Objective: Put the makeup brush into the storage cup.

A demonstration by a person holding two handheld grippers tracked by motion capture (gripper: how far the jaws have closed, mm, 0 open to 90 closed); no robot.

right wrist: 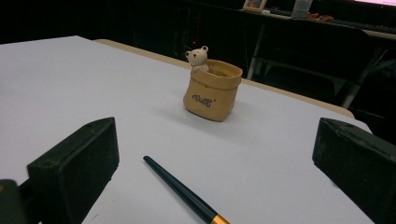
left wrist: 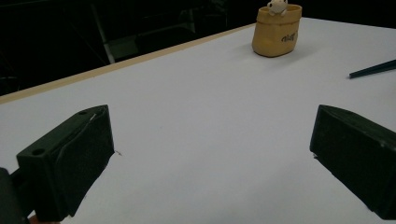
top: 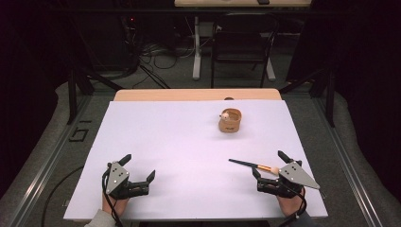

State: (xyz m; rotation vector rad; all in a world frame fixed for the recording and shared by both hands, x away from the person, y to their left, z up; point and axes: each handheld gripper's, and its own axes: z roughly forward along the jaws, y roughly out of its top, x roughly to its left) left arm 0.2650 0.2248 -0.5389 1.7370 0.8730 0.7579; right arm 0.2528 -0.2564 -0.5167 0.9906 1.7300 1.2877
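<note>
Brush (top: pixel 250 165): near right desk (top: pixel 189 142) edge, lying flat between right tongs' jaws. Left tongs (top: pixel 140 173): released, empty. Bear pot (top: pixel 230 120): far centre-right, well apart. Right tongs (top: pixel 271 163): released around brush. Likely light, stiff, thin; best taken mid-handle.

Lower left of the high view: the left gripper (top: pixel 140 171) is a black, blocky body topped by a grey three-cornered plate dotted with small screws, a black cable looping off its back. A grey sleeve (top: pixel 100 219) cuff shows at the bottom edge. Lower right — the right gripper (top: pixel 270 165) matches it, with a grey plate and black cable. Up close, the jaws are matte black wedge-shaped blocks with screw holes.
</note>
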